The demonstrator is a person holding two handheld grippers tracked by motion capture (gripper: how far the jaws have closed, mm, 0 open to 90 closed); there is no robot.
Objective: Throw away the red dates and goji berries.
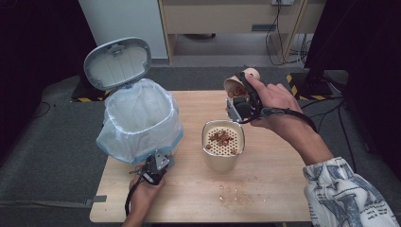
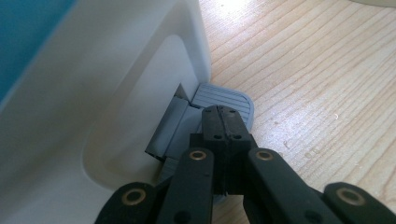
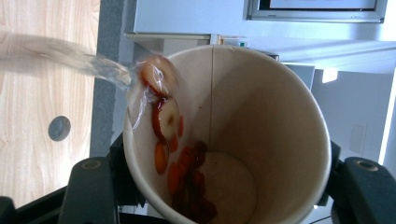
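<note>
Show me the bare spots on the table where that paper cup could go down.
Bare wood lies right of the strainer pot, out to the table edge, and behind it beside the bin. The front centre carries crumbs. The left side is crowded: the bin, with the left tool at its pedal.

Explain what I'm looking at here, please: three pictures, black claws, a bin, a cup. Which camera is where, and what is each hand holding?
No robot arm is here: a person holds a two-jaw tool in each hand.

The high view looks down on the wooden table. On it stand a pedal bin lined with a bag, lid up, and a cream container whose perforated top carries reddish bits. Crumbs lie near the front edge.

The left gripper view rides on the left gripper. Its jaws are shut, tip on the bin's grey pedal.

The right gripper view rides on the right gripper, which clamps a paper cup. The cup is tilted on its side above the container, with reddish slices and a scrap of clear film at its rim.
</note>
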